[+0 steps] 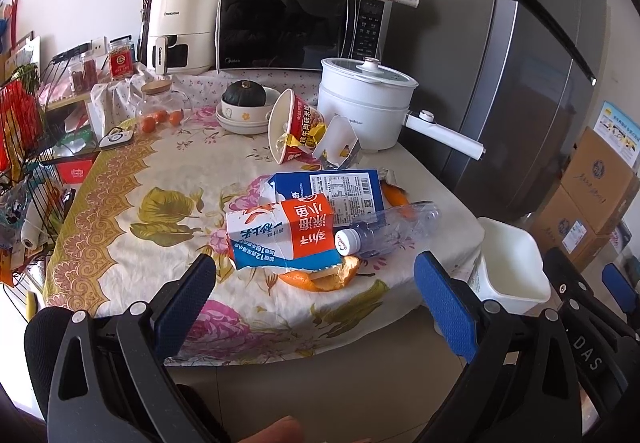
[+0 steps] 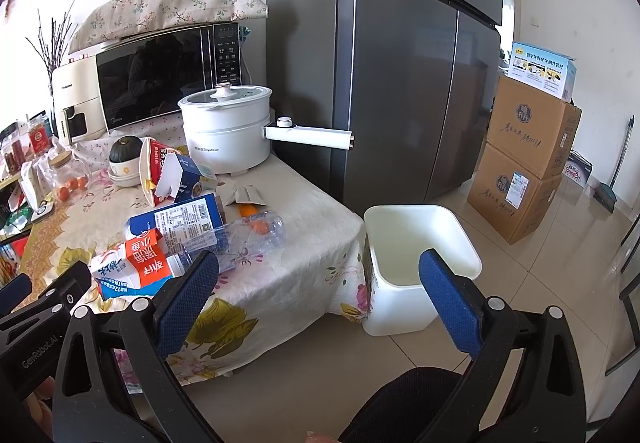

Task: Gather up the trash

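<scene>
Trash lies on the flowered tablecloth (image 1: 120,243): a blue-and-orange milk carton (image 1: 280,235) (image 2: 136,263), a bigger blue carton (image 1: 332,187) (image 2: 180,219) behind it, a crushed clear bottle (image 1: 384,231) (image 2: 248,235) with a white cap, orange peel (image 1: 332,275), a tipped noodle cup (image 1: 292,123) (image 2: 150,167) and a small torn box (image 1: 340,141) (image 2: 180,175). A white bin (image 1: 516,271) (image 2: 416,255) stands on the floor at the table's right corner. My left gripper (image 1: 316,299) hangs open just short of the cartons. Between table corner and bin, my right gripper (image 2: 320,291) is open, holding nothing.
At the back stand a microwave (image 1: 296,27), an air fryer (image 1: 180,31), a white electric pot (image 1: 364,99) with a long handle, and a squash in stacked bowls (image 1: 244,107). A wire rack (image 1: 28,163) is left, a grey fridge (image 2: 400,63) and cardboard boxes (image 2: 524,163) right.
</scene>
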A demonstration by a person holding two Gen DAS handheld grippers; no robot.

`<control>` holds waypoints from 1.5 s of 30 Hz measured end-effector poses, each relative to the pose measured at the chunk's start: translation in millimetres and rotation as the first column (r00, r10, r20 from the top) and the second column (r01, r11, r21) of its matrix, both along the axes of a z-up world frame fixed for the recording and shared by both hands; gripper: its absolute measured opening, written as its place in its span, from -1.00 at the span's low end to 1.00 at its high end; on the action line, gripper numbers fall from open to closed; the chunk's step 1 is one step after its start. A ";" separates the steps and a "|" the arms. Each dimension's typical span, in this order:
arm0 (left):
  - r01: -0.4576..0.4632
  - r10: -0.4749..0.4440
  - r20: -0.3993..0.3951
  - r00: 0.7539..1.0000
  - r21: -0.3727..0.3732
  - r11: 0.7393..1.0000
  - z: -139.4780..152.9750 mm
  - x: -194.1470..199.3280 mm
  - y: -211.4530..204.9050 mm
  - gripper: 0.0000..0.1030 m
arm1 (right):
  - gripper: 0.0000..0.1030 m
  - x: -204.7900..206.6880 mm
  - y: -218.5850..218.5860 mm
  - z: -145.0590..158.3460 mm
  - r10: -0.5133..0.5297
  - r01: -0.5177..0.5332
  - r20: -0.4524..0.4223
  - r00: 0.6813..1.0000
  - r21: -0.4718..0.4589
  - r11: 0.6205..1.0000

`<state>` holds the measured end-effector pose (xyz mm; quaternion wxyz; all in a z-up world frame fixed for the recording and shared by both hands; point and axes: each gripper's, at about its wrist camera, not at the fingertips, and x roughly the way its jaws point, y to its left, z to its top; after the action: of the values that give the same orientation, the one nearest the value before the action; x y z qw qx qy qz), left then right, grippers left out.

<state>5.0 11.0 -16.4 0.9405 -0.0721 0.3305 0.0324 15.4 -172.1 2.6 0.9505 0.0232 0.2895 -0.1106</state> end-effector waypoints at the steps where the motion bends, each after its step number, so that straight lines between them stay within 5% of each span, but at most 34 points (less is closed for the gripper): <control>1: -0.001 0.001 -0.001 1.000 0.000 1.000 0.0 0.4 -0.1 0.87 | 0.87 0.0 -0.1 0.0 0.000 0.000 0.000 1.000 0.000 1.000; 26: -0.018 0.017 -0.058 0.998 -0.031 0.999 -10.7 4.2 5.6 0.87 | 0.87 2.7 0.6 -8.2 0.032 -0.031 -0.028 0.999 0.040 0.999; 33: -0.060 0.030 -0.150 0.988 -0.197 0.979 -21.9 25.5 45.9 0.87 | 0.87 18.4 -13.0 -21.5 0.092 -0.079 -0.097 0.991 0.137 0.987; 40: -0.130 0.067 -0.140 0.988 -0.512 0.849 -20.6 58.8 121.3 0.87 | 0.87 44.7 -46.7 -60.6 0.171 -0.094 -0.206 0.963 0.337 0.937; 45: -0.070 0.040 -0.070 0.997 -0.500 0.863 -19.3 90.0 137.1 0.87 | 0.87 59.6 -56.7 -87.6 0.225 -0.098 -0.267 0.937 0.418 0.903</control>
<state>95.1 148.1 -35.7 0.8784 -0.3224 0.3519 -0.0257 74.9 -228.7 -85.0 0.8744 0.1741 0.4519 0.0284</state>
